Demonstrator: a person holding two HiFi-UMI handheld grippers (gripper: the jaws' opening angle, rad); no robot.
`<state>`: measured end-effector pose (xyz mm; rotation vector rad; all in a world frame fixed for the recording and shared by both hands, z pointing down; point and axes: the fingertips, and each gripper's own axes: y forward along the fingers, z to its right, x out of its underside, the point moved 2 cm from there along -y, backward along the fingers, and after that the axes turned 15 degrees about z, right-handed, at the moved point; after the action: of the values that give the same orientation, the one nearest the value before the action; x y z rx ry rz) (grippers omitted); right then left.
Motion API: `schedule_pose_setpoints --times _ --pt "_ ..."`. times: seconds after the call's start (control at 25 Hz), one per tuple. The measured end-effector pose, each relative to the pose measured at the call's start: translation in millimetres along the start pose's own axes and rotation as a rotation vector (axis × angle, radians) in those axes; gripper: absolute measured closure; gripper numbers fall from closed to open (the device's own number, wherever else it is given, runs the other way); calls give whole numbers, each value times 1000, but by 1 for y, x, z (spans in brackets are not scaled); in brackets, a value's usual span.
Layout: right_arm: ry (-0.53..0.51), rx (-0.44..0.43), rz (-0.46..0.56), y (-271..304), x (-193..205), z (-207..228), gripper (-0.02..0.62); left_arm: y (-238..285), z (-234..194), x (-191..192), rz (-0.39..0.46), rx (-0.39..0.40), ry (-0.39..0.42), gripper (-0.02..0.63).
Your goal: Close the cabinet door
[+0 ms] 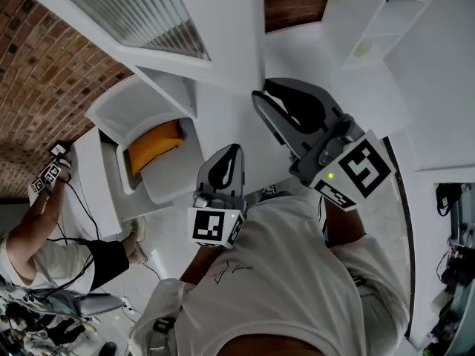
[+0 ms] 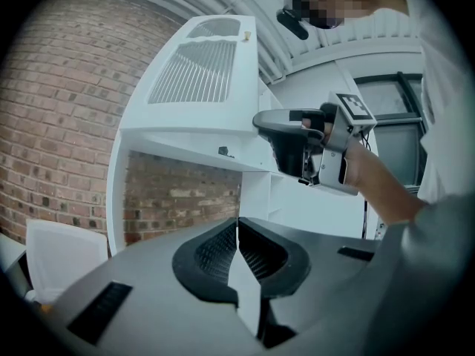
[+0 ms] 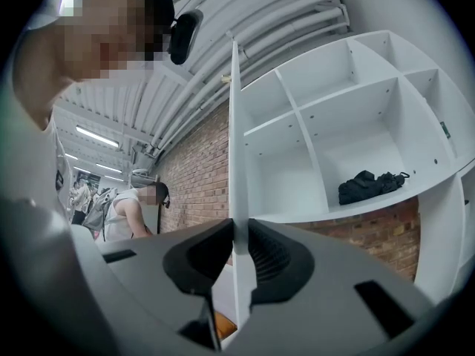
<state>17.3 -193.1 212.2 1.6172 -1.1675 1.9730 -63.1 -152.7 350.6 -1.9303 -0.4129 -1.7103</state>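
we see a brick wall (image 1: pixel 44 58) behind a big white cabinet (image 3: pixel 349 117) w/ open compartments. the cabinet door (image 1: pixel 215 21), white w/ a ribbed pane (image 2: pixel 197 69), stands swung out from the cabinet and shows edge-on in the right gripper view. a second person (image 1: pixel 30 251) is bent over at the left, by the wall.

right tongs (image 3: pixel 239 232) are clenched on the door's thin edge, the panel running straight up betw. the two pads. from the left gripper view we see them gripping the door near its lower corner, a hand and forearm behind them. left tongs (image 2: pixel 237 228) are pressed together at the tips w/ nothing betw. them. they're held in the air near the right tongs, lower in the head view and apart from the door.

a black bundle (image 3: pixel 367 185) lies in one lower compartment on its shelf; we can't tell if it's a bag or cloth. an orange item (image 1: pixel 152 145) sits in a white tub-like shape under the door in the head view; can't tell what it is.
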Motion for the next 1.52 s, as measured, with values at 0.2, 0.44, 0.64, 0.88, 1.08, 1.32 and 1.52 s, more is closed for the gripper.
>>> schedule_pose_setpoints --times 0.2,0.44,0.64,0.88,1.08,1.32,1.52 --pt "-3 0 4 0 0 8 528 2 1 6 -14 -11 -12 588" --pt "-2 -8 5 -2 1 16 528 9 7 10 -23 8 -6 588" --pt "0 -7 7 2 2 25 526 11 4 12 -22 -4 -16 588" --pt "5 -11 10 5 4 35 525 15 2 16 -17 -9 -26 588" --pt "3 -3 9 7 4 43 523 17 2 18 -27 -15 -35 588" --pt "11 -6 10 9 5 50 523 21 0 21 -33 -12 -45 588" --pt "19 -13 6 14 7 57 523 24 -4 22 -43 -17 -53 588"
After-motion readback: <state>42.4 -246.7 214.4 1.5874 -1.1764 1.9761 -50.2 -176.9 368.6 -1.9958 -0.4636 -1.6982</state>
